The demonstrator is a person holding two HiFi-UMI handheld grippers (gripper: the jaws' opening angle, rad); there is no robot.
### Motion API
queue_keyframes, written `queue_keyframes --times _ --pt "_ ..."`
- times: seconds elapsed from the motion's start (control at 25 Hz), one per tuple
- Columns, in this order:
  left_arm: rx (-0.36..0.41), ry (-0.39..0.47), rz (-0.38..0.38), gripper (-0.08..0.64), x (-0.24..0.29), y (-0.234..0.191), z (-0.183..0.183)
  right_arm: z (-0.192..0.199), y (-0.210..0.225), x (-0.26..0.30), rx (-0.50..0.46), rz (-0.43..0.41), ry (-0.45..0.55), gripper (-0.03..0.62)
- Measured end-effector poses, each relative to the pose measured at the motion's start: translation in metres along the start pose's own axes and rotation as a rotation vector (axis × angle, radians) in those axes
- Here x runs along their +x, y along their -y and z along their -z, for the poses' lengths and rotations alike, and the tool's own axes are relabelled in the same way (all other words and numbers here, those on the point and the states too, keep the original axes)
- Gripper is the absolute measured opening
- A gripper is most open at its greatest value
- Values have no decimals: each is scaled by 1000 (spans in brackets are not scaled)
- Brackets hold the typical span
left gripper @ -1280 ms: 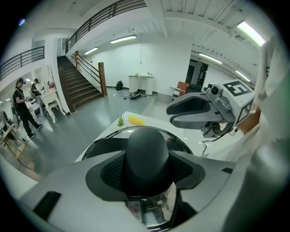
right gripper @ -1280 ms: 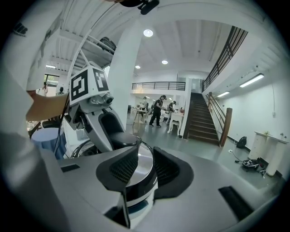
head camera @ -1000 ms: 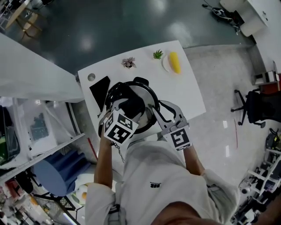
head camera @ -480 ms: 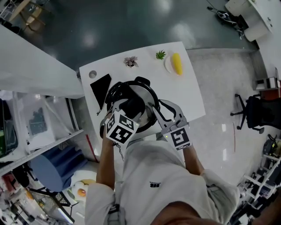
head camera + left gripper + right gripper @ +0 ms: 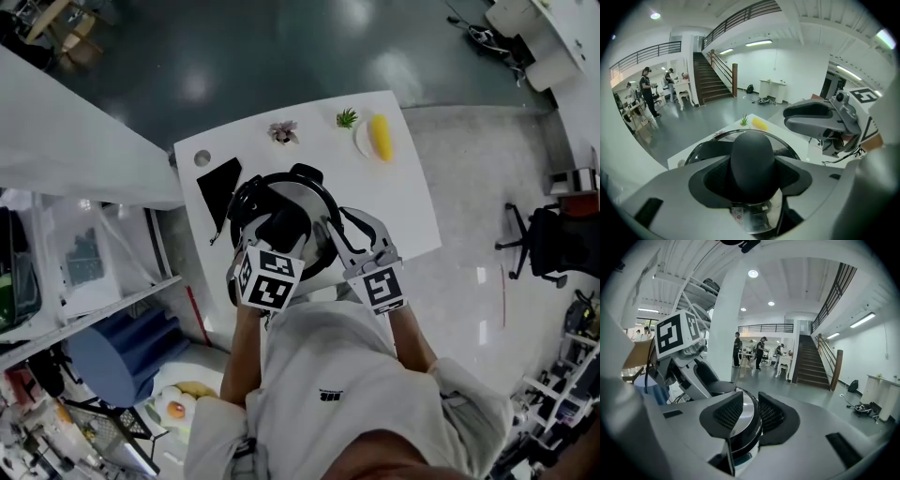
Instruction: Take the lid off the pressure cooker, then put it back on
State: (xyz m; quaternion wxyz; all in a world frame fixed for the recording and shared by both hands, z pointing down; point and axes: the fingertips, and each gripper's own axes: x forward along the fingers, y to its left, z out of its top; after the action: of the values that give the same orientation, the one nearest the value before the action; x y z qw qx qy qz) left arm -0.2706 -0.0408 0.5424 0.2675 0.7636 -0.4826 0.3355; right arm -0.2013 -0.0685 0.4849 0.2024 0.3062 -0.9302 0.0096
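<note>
Left gripper (image 5: 751,177): jaws fairly wide, closed on the black lid knob (image 5: 752,152), one pad on each side.
Right gripper (image 5: 750,420): jaws narrow, closed across the cooker's rim, with steel lid surface showing in the gap.
Pressure cooker (image 5: 302,175), one, at the middle of the counter (image 5: 403,211); its lid (image 5: 317,202) sits on the pot.

Other items on the counter, all clear of the cooker:
- Small plants, two – one pinkish (image 5: 283,131), one green (image 5: 347,118).
- Plate (image 5: 360,141), one – holds a single yellow oblong item (image 5: 381,137).
- Flat black sheet (image 5: 217,186), one.
- Round grey disc (image 5: 202,158), one, by the corner.
</note>
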Motion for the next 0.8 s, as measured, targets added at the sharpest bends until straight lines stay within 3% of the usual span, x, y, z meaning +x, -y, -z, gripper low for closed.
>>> queue_keyframes --times 0.44,0.8 --pt "-92 64 -110 293 1 -3 0 12 -3 -7 27 47 2 103" --pt "-204 108 -221 296 0 1 -2 14 2 -28 28 -25 39 103"
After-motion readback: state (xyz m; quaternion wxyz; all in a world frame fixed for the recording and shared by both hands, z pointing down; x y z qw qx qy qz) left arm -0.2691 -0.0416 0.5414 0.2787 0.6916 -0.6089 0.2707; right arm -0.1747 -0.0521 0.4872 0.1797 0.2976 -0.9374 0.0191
